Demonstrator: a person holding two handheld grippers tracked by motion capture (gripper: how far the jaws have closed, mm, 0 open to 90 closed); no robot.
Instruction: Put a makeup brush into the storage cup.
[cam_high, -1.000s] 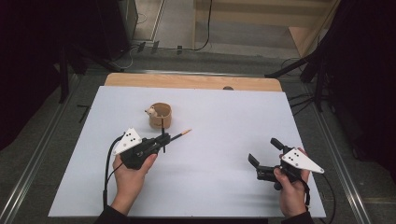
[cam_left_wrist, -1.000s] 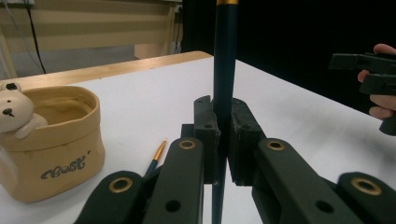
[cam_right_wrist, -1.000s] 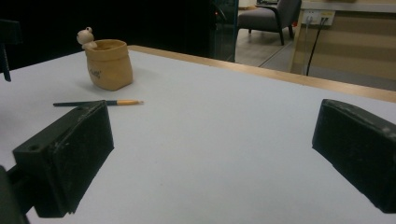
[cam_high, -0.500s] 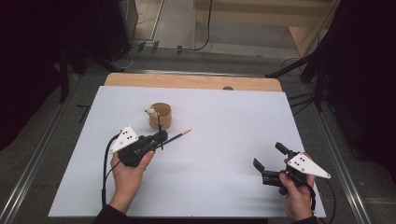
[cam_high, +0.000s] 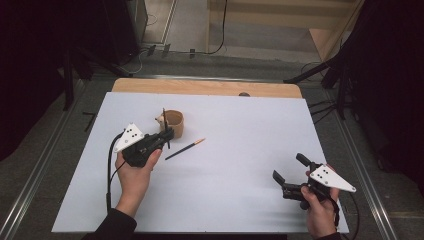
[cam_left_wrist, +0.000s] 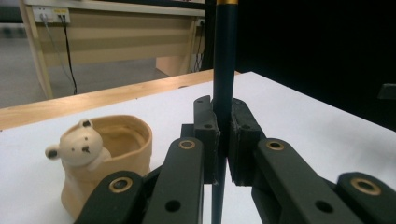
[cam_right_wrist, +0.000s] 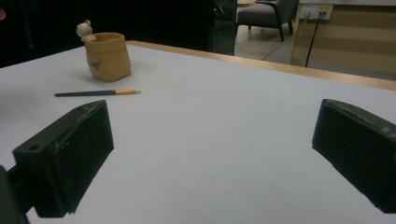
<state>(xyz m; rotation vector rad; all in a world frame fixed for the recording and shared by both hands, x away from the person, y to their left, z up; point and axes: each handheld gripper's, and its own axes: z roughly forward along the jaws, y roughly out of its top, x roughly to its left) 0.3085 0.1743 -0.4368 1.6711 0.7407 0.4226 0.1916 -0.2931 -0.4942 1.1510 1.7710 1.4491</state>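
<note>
My left gripper (cam_high: 167, 134) (cam_left_wrist: 223, 121) is shut on a dark pen (cam_left_wrist: 224, 65) with a gold band, holding it upright (cam_high: 164, 121). It stands just in front of a tan cup (cam_high: 174, 123) (cam_left_wrist: 109, 158) that has a small bear figure on its rim. A second dark pen (cam_high: 184, 149) with an orange end lies flat on the white tabletop (cam_high: 240, 130), right of the left gripper. My right gripper (cam_high: 288, 167) (cam_right_wrist: 212, 154) is open near the front right, with nothing between its jaws. Ahead of it are the cup (cam_right_wrist: 108, 57) and the lying pen (cam_right_wrist: 93, 93).
The white surface ends at a wooden strip (cam_high: 205, 87) along the far edge. Grey floor and metal rails (cam_high: 45, 150) flank the table. Cables and dark stands sit beyond the far edge.
My left gripper has moved left and farther in toward the cup with the upright pen, away from the lying pen. My right hand has drawn back a little toward the front edge.
</note>
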